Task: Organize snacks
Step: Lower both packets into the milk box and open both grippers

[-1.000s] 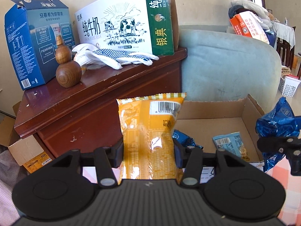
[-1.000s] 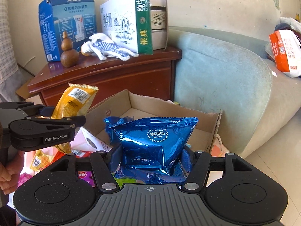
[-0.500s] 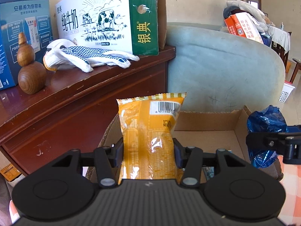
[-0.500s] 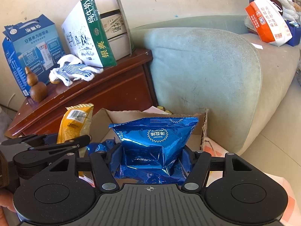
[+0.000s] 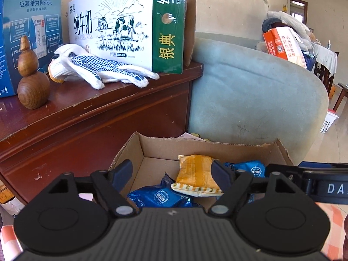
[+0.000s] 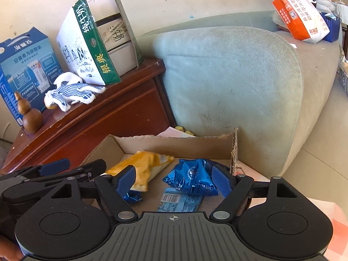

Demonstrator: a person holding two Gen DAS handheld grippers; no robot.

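Observation:
A yellow snack packet (image 5: 195, 176) lies loose in the open cardboard box (image 5: 195, 144), on top of blue packets (image 5: 156, 195). My left gripper (image 5: 171, 170) hovers over it with jaws opening, its pads clear of the packet. In the right wrist view, a crinkled blue snack packet (image 6: 191, 178) rests on the floor of the box (image 6: 174, 145), beside the yellow packet (image 6: 141, 167) and a pale blue packet (image 6: 180, 202). My right gripper (image 6: 174, 178) is just above, jaws opening and gripping nothing. The left gripper (image 6: 75, 167) shows at the left edge.
A dark wooden cabinet (image 5: 97, 113) stands left of the box and carries milk cartons (image 5: 121, 24), work gloves (image 5: 104, 69) and a wooden gourd (image 5: 32, 87). A grey-green sofa (image 5: 250, 100) rises right behind the box, with an orange bag (image 6: 300, 15) on it.
Both grippers moved over the box and opened. The yellow packet dropped from the left gripper and the blue packet from the right; both now lie in the box.

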